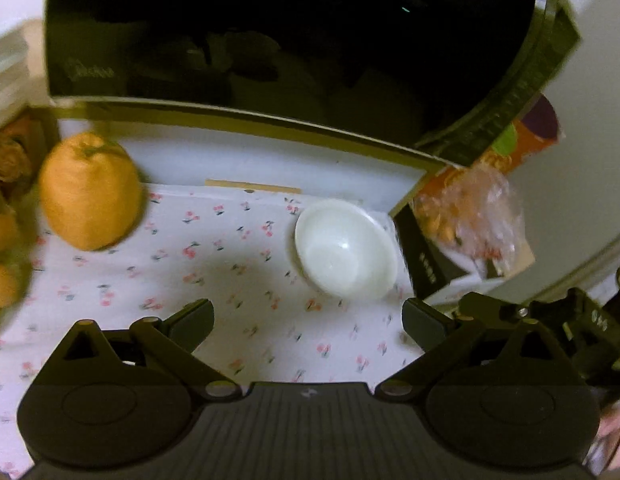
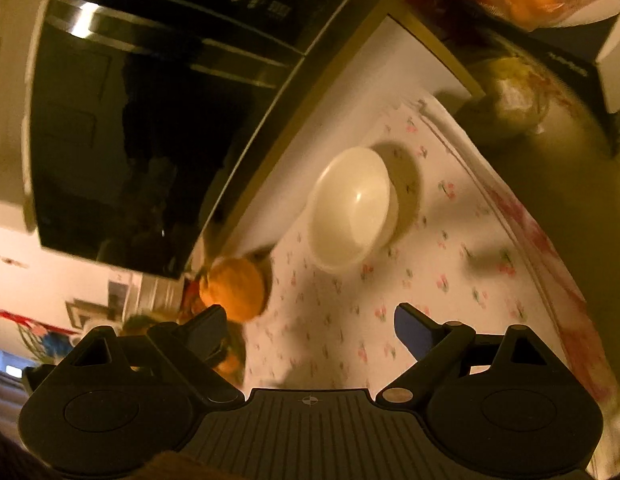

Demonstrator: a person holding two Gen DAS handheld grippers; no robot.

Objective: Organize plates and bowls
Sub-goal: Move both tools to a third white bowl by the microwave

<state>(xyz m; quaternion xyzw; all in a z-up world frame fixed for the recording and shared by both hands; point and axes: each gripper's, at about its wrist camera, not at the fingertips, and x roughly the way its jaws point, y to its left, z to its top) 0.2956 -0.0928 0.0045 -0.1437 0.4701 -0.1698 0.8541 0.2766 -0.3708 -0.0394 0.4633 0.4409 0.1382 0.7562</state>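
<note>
A white bowl [image 1: 346, 250] stands upright on the floral tablecloth [image 1: 238, 280], just in front of the microwave. It also shows in the right wrist view [image 2: 352, 208]. My left gripper [image 1: 308, 320] is open and empty, a short way in front of the bowl and apart from it. My right gripper [image 2: 310, 330] is open and empty, also short of the bowl, with the cloth between its fingers. Part of the right gripper shows in the left wrist view [image 1: 566, 320] at the right edge. No plates are in view.
A black microwave [image 1: 270, 40] stands behind the bowl. A large orange fruit [image 1: 90, 192] sits to the left, with more fruit at the left edge. A dark box [image 1: 430, 256] and a bag of oranges [image 1: 470, 212] stand right of the bowl. The tablecloth's edge [image 2: 550, 260] runs down the right.
</note>
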